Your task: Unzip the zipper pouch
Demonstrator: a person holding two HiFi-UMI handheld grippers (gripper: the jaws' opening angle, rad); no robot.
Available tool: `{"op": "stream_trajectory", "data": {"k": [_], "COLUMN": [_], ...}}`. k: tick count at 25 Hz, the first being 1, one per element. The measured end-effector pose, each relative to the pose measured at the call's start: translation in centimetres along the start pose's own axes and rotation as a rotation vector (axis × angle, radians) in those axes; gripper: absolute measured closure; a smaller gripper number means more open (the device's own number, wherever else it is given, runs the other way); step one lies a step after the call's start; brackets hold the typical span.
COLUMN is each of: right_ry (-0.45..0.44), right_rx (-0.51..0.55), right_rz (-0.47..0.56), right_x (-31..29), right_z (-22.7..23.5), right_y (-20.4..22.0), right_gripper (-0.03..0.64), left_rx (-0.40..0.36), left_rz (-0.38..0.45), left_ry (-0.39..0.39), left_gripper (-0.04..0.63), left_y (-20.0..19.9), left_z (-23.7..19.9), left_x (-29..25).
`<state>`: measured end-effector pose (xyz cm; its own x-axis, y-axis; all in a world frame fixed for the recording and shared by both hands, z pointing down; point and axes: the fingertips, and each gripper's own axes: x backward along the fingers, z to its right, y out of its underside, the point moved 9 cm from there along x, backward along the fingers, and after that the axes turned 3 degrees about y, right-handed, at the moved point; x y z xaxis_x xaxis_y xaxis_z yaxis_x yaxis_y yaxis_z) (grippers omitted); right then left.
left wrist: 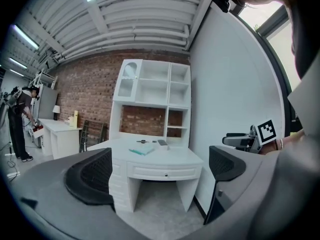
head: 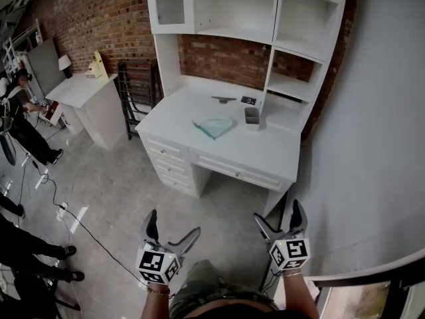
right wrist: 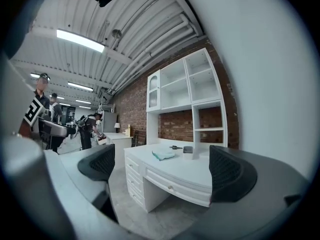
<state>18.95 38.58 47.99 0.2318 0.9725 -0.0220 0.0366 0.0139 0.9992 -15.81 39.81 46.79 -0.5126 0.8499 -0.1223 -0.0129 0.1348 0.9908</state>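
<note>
Head view: the zipper pouch (head: 214, 126) is seen flat on the far white desk (head: 265, 153), well apart from the left tongs (head: 174, 226) and right tongs (head: 279, 215), both spread and empty near the person. Left gripper view: only the distant desk is framed between wide jaws. Right gripper view: the same is shown, so the approach is judged in hand; the desk must be reached before the pouch is pinned and its slider pinched.

The zipper pouch (head: 214, 126) (far off) is tiny — zipper unreadable.
</note>
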Motion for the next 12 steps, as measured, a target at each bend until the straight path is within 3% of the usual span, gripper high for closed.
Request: {"op": "stream_trajectory", "data": {"k": [7,12], "right_ry": [0.005,0.016], "right_rx": [0.024,0.012], "right_rz": [-0.006,-0.011], "right_x": [-1.7,-4.5], "right_z": [0.3,1.0], "right_y": [0.5,0.9], "right_gripper": [0.056,0.057], "left_rx": [0.003,0.005], "left_rz": [0.067,0.052], "left_ry": [-0.047,-0.039], "left_gripper": [0.029,0.029], "left_y": [-0.4,-0.2], "left_z": [-1.2,-3.2], "left_x": [-0.8,-3.5]}}
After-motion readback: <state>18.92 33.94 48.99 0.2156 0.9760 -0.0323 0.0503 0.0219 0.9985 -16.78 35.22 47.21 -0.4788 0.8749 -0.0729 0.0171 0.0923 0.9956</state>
